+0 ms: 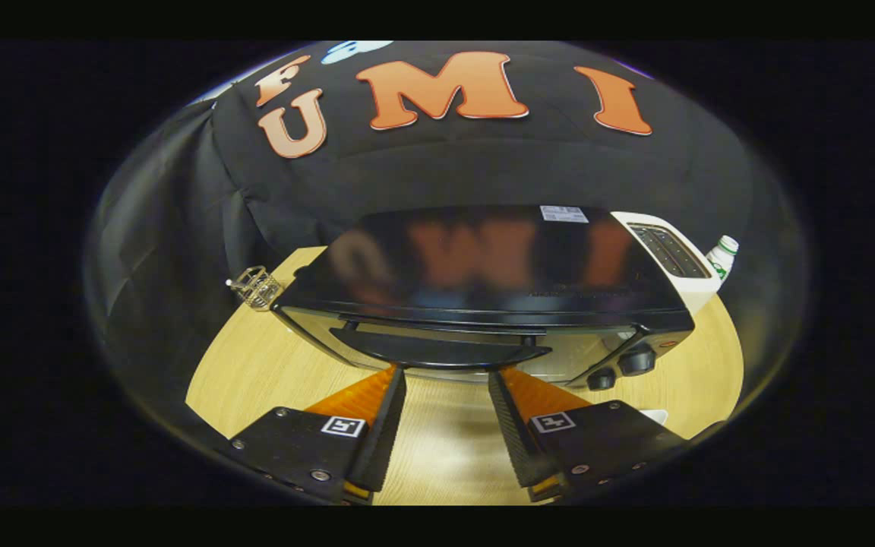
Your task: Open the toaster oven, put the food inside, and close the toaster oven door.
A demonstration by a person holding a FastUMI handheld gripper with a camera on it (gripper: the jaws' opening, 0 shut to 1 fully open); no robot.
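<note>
A black toaster oven (pixel 483 266) with a glossy top stands on the round wooden table (pixel 255 372). Its door is up, and the dark bar handle (pixel 437 351) runs across the top of the door. My gripper (pixel 446 372) is open, its fingertips just under and at the handle, one to each side of the handle's middle. Nothing is held between the fingers. Two black knobs (pixel 623 365) sit on the oven's front to the right of the door. No food can be made out from here.
A white slot toaster (pixel 673 258) stands behind the oven's right end, with a white bottle (pixel 722 254) with a green label beyond it. A small wire rack (pixel 257 287) sits left of the oven. A white object (pixel 654 415) lies by the right finger.
</note>
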